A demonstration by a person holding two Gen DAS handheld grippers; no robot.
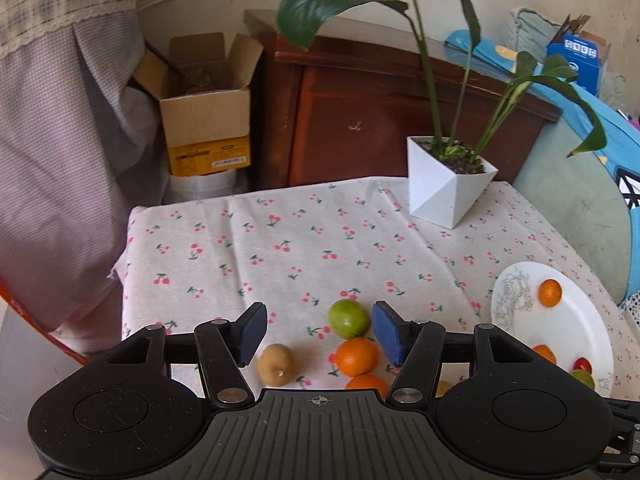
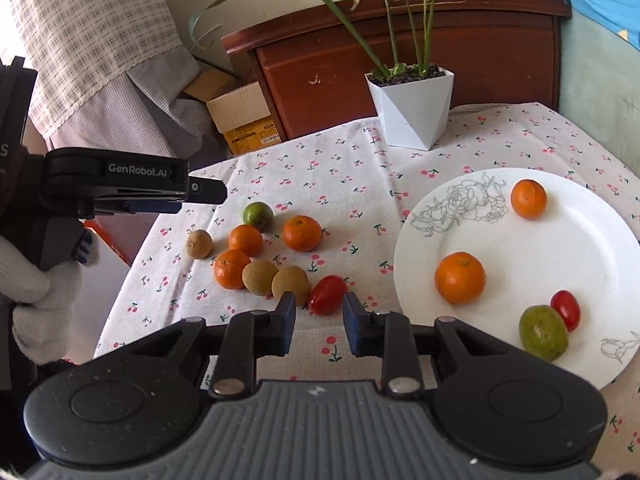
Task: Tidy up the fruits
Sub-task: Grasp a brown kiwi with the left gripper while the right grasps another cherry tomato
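Note:
A white plate at the right holds two oranges, a red tomato and a green fruit. Loose fruit lies on the cherry-print cloth: three oranges, a green fruit, three brown kiwis and a red tomato. My right gripper is open, just short of the red tomato. My left gripper is open, above the green fruit and an orange; a kiwi lies by its left finger. The plate also shows in the left wrist view.
A white angular plant pot stands at the back of the table. A wooden cabinet and a cardboard box stand behind. The table's left edge drops off near the left gripper. The left gripper body hovers at left.

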